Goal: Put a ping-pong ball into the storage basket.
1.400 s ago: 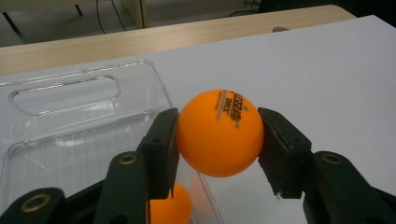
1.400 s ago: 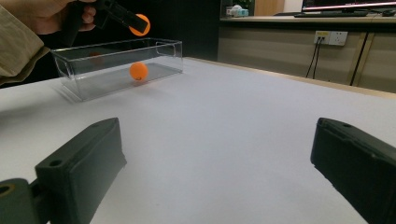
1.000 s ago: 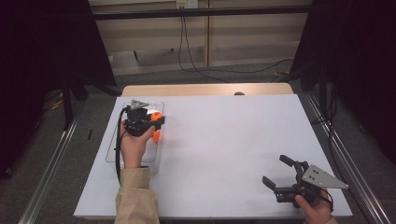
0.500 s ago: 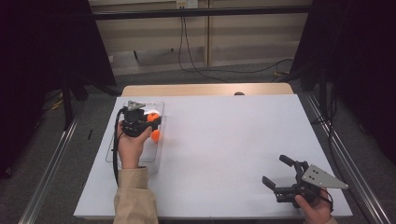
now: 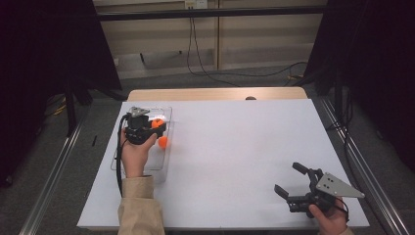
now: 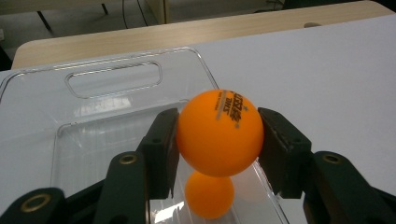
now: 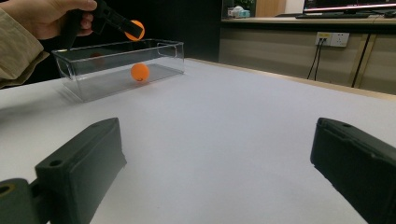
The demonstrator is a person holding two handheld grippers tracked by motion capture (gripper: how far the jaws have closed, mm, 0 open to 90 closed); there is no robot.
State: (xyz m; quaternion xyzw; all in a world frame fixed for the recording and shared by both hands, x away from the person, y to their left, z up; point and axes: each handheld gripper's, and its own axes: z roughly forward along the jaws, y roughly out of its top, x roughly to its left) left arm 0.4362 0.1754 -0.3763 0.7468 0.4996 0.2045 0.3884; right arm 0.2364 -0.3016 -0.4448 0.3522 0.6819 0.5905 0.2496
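An orange ping-pong ball (image 6: 219,133) is pinched between the pads of my left gripper (image 6: 219,149), which is shut on it and holds it above a clear plastic bin (image 5: 164,161). The same held ball (image 5: 156,123) shows in the high view, and the right gripper view has it (image 7: 136,29) over the bin (image 7: 163,60). A second orange ball (image 6: 209,196) lies on the bin floor, also seen as a ball (image 5: 163,142) in the high view and a ball (image 7: 139,72) from the right. My right gripper (image 5: 289,181) rests open at the table's near right, nothing between its jaws.
The white table top (image 5: 244,147) stretches between the bin and my right gripper. A wooden strip (image 5: 215,94) runs along the far edge. Metal rails (image 5: 54,171) flank the table on both sides. Cables hang on the back wall.
My left gripper has shifted slightly toward the far end of the bin with the ball still gripped. The right gripper has not moved.
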